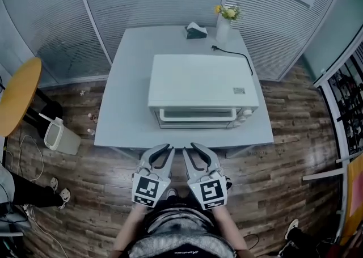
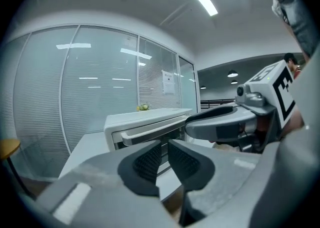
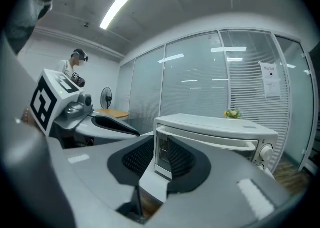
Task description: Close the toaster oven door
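A white toaster oven [image 1: 201, 89] sits on the white table [image 1: 122, 104], its front facing me. Its door [image 1: 197, 116] stands upright with the handle bar across the top; I cannot tell if a slit remains. Both grippers hang side by side below the table's front edge, close to my body and apart from the oven. The left gripper [image 1: 164, 152] [image 2: 165, 147] has a narrow gap between its pads and holds nothing. The right gripper [image 1: 191, 149] [image 3: 161, 147] stands wider, also holding nothing. The oven [image 2: 145, 122] [image 3: 220, 127] shows beyond both pairs of jaws.
A vase of yellow flowers [image 1: 223, 27], a dark tissue box [image 1: 195, 31] and the oven's black cord [image 1: 235, 55] lie at the table's back. A white bin [image 1: 57, 135] and a round wooden table [image 1: 17, 95] stand to the left. Blinds and glass walls surround the area.
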Tool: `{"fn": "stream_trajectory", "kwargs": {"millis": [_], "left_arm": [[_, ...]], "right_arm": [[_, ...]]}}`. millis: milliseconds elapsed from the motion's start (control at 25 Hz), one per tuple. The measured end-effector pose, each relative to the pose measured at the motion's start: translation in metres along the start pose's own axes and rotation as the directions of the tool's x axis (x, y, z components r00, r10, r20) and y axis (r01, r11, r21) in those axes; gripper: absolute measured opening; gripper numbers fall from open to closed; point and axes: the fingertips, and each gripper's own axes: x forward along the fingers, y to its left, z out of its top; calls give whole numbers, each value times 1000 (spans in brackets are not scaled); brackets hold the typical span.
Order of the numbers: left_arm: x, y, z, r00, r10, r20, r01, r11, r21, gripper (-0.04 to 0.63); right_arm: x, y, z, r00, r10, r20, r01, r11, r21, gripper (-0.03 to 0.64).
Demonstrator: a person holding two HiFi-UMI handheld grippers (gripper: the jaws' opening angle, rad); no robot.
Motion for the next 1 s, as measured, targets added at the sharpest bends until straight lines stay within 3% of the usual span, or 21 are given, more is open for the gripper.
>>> {"fn": "stream_trajectory", "kwargs": {"millis": [160,320,600,840,1000], "left_arm": [[-20,2,-3,1000,-6,23,6,1000,-2,5],[-36,1,-5,999,-30,37,30,999,-21,5],[-58,-4,9,995,-48,90,52,998,-42,5],[-70,-4,25,993,-11,121,21,996,-85,5],[-68,-11,40,987,13,160,3,995,-101,5]], "right_arm": [[-3,25,3,999,-42,4,42,999,-21,29],[-7,46,4,998,-54,15,54,999,2,3],[-16,63,15,997,-80,19,80,997,21,2],[-22,69,30,997,-48,61,45,998,51,2],[-29,59,44,994,-36,107,34,999,22,2]]}}
